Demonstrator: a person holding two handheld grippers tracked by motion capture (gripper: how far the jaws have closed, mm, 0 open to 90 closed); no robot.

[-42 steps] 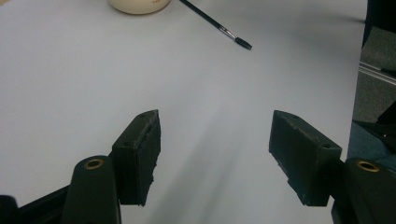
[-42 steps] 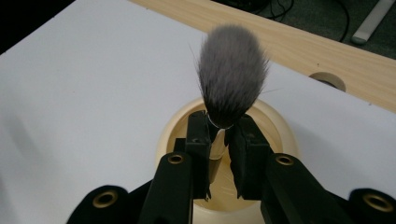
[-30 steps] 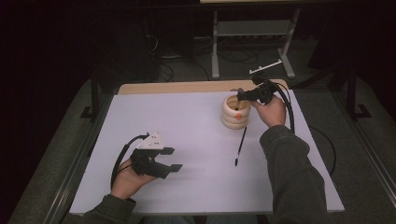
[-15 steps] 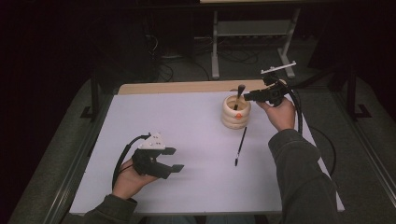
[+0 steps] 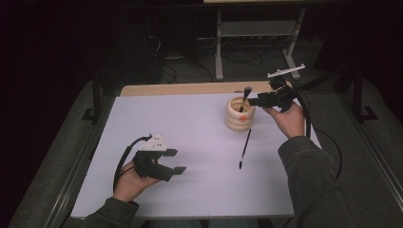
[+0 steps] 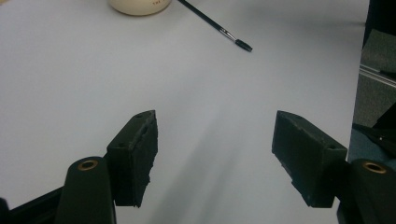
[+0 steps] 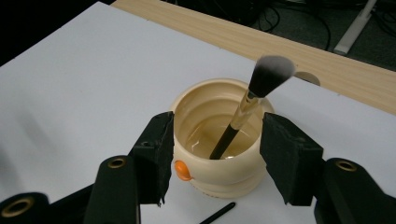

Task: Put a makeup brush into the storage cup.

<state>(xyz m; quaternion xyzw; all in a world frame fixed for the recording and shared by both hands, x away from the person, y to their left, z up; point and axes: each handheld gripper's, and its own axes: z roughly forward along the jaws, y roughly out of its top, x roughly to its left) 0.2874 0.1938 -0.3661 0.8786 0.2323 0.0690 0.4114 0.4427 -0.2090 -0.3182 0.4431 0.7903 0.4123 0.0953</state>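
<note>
Fingers of right gripper spread, just opening, nothing between; makeup brush stands bristles-up in cream cup at table's far right. Left gripper spread, empty. Thin brush lies near cup.

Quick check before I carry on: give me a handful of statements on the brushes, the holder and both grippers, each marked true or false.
1. The makeup brush stands in the cream holder, bristles up. True.
2. The right gripper clamps the makeup brush. False: its jaws have just been opening and stand apart, clear of the brush handle.
3. The thin black brush lies flat on the white table, beside the holder. True.
4. The left gripper holds the thin black brush. False: its jaws are open and empty, well away from it.
5. The holder lies tipped on its side. False: it stands upright, mouth up.
</note>
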